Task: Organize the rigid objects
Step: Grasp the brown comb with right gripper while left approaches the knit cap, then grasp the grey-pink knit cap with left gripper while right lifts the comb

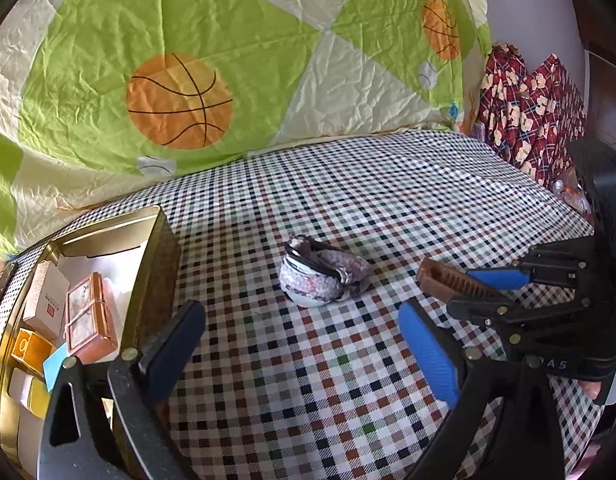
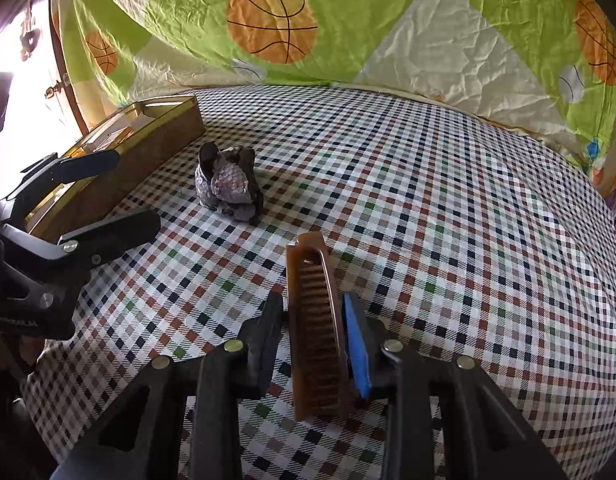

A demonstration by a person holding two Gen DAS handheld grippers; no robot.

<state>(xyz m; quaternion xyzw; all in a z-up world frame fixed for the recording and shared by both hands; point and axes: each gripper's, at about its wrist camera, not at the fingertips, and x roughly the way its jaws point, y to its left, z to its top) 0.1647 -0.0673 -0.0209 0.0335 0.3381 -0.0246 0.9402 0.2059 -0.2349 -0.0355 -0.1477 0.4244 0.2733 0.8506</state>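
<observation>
My right gripper [image 2: 316,340] is shut on a brown comb [image 2: 314,332], held above the checked cloth; it also shows in the left wrist view [image 1: 448,278] at the right. My left gripper [image 1: 303,344] is open and empty, low over the cloth beside a gold tin box [image 1: 155,264]. The box holds several small boxes [image 1: 89,320]. A small floral coin purse [image 1: 320,280] lies on the cloth ahead of the left gripper, between the box and the comb; it also shows in the right wrist view [image 2: 229,186].
A checked cloth [image 1: 348,208] covers the surface. A green quilt with basketball prints [image 1: 179,100] rises behind it. Red patterned fabric [image 1: 528,112] lies at the far right. The gold tin box also shows in the right wrist view [image 2: 147,140].
</observation>
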